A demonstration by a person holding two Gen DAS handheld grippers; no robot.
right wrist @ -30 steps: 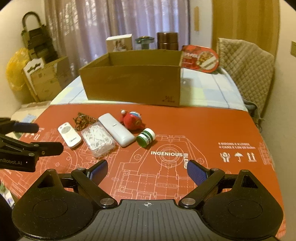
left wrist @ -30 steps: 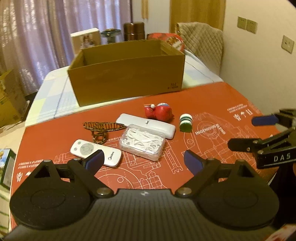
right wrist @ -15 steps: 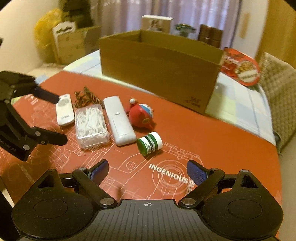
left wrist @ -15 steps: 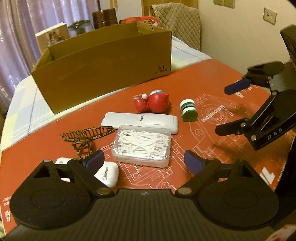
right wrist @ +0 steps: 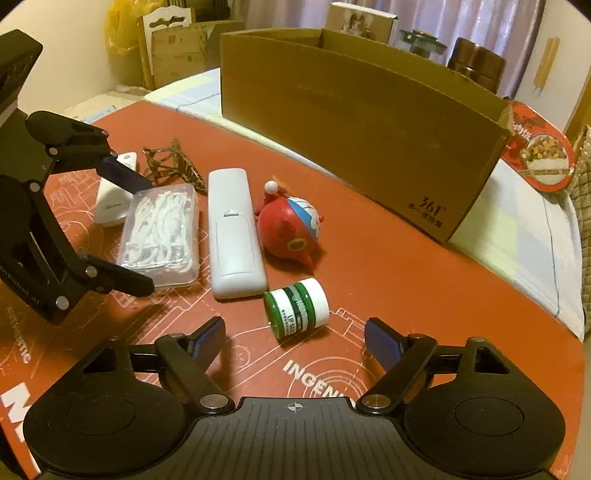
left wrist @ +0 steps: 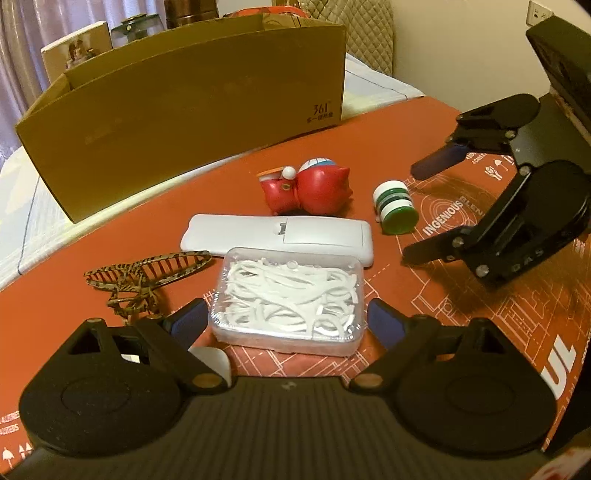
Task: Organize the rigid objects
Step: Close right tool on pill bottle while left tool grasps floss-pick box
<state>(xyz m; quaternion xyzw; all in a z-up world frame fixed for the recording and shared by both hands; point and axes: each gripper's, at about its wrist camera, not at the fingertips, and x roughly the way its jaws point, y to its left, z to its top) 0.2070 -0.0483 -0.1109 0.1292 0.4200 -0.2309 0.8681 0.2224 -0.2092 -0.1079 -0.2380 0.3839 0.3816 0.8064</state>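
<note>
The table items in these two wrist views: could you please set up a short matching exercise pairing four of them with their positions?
Things:
1. clear floss-pick box
2. green-and-white jar
3. red toy
4. cardboard box

Places:
A. behind the other items
B. on its side before the right hand-held gripper
C. between the left hand-held gripper fingers
D. beside the long white remote

Pairs: 1-C, 2-B, 3-D, 4-A

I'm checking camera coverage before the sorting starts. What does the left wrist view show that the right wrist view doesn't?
Only the left wrist view: the wall socket.

Only the right wrist view: the yellow bag and the stacked cartons by the wall.

Both: the cardboard box, floss pick case, long white remote, red toy, green jar, hair clip, and both grippers, jaws around nothing; the right gripper is closing.
</note>
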